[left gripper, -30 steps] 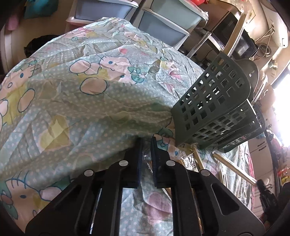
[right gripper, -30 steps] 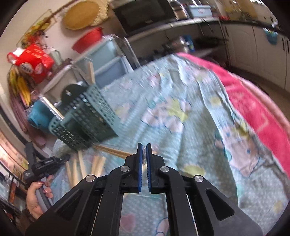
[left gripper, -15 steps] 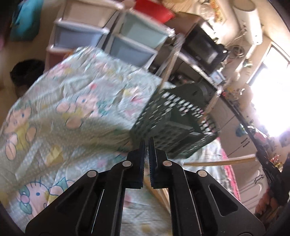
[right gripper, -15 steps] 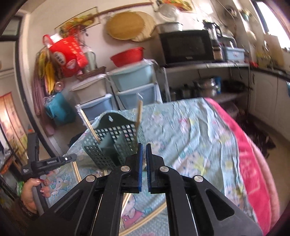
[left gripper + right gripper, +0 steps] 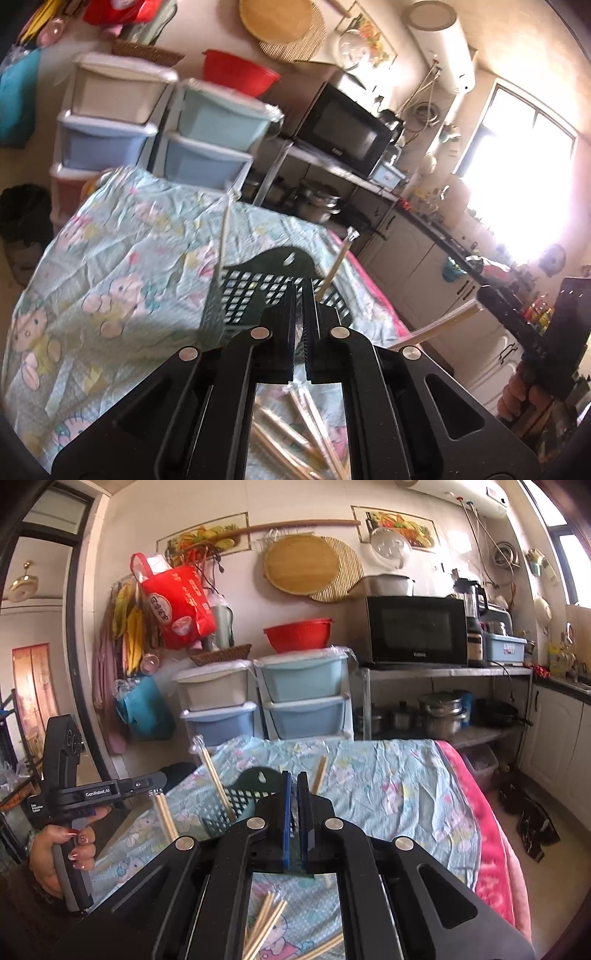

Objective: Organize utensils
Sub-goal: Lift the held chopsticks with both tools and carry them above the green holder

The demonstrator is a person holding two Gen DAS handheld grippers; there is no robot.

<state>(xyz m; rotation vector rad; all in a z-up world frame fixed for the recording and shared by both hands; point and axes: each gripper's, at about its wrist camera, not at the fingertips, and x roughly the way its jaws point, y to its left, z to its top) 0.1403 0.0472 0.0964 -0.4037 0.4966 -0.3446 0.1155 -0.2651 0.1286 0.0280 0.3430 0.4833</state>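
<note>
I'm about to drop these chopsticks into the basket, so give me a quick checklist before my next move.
1. Left gripper shut on left-hand chopsticks: ok.
2. Right gripper shut on right-hand chopsticks: ok.
3. Green basket upright on the tablecloth: ok.
4. Free room in the basket beside the standing chopsticks: cannot tell.
5. Loose chopsticks cleared off the cloth: not ok, several lie there.

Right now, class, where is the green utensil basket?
In both wrist views the green basket stands on the cartoon-print cloth, mid-frame just beyond the tongs' tips, with wrapped chopsticks upright inside.
</note>
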